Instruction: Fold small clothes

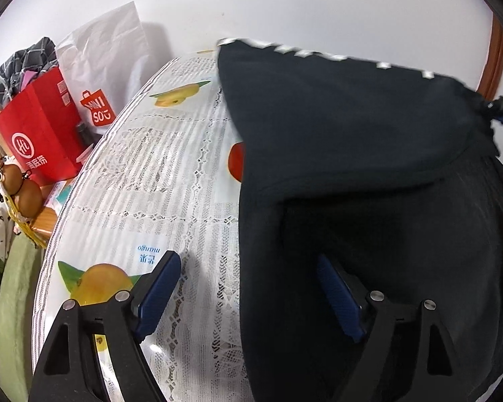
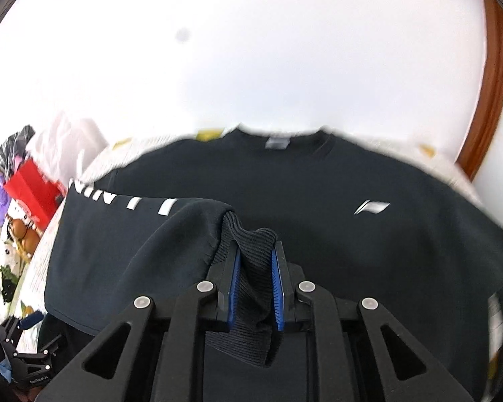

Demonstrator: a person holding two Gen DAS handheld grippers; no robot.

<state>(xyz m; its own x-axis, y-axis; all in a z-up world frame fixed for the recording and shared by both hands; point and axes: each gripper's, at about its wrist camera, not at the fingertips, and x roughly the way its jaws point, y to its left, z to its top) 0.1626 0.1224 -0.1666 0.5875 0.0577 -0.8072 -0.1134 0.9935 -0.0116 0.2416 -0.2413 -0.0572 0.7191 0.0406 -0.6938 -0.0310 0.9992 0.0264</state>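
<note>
The right gripper (image 2: 255, 281) is clamped on the ribbed cuff (image 2: 251, 234) of a black sweatshirt (image 2: 318, 184), holding its sleeve (image 2: 124, 234) lifted over the body of the garment, which lies spread on the tablecloth (image 1: 157, 181). The left gripper (image 1: 248, 296) hangs wide open with nothing between its pads, one finger over the cloth, the other over the black fabric.

The cuff is bunched between the jaws; a quick pull could let it slip out or drag the whole sweatshirt askew.

White block letters run along the sleeve, too blurred to read. A white paper bag (image 1: 107, 67) reads MINISO; "mango" is printed on the tablecloth.
</note>
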